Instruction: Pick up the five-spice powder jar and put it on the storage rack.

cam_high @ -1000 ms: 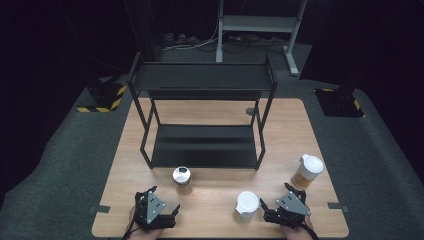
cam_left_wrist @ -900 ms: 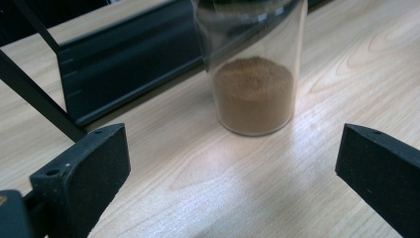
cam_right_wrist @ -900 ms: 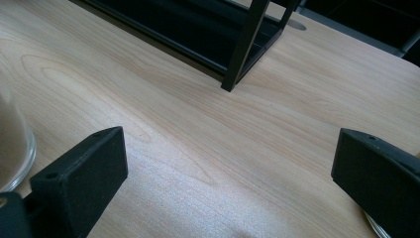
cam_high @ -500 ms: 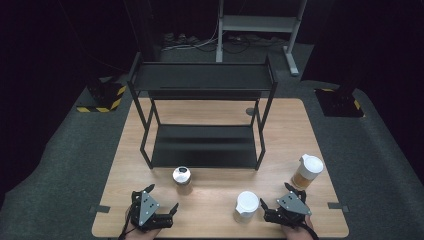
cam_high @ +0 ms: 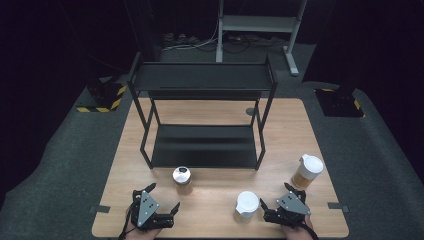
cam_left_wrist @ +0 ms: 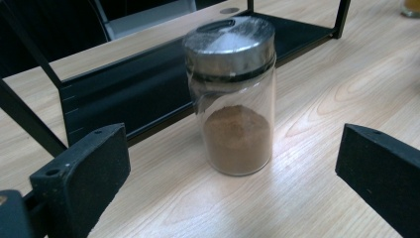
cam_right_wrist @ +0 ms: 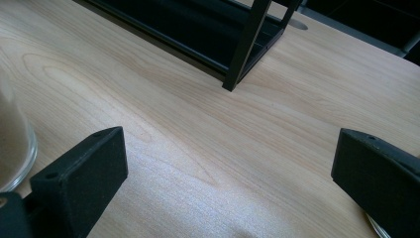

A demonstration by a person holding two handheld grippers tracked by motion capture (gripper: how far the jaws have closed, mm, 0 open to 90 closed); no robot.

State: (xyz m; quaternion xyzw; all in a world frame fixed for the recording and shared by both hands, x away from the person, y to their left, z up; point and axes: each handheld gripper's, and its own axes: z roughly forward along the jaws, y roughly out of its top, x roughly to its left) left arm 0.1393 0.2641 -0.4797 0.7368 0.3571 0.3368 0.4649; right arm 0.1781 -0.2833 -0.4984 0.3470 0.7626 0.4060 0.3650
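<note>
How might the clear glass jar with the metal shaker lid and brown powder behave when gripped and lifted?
The clear glass jar with the metal shaker lid looks smooth, so probably slippery between the jaws. It is tall and narrow, so a push could tip it. Mostly empty, it is likely light.

No readable text, no labels, brands or numbers anywhere, jar (cam_left_wrist: 233, 94) unlabelled, black-and-yellow hazard stripes (cam_high: 107, 100) on floor

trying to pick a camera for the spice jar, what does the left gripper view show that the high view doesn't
Left gripper view alone: brown powder fills roughly the lower half of the glass spice jar, under a metal shaker lid, and the jar stands ahead of the wide-open black jaws, untouched.

High view alone: the two-tier black rack, a white-lidded jar by the right gripper, another white-lidded jar farther right, and the left gripper.

Both: the spice jar upright on the wooden table before the rack's lower shelf.
</note>
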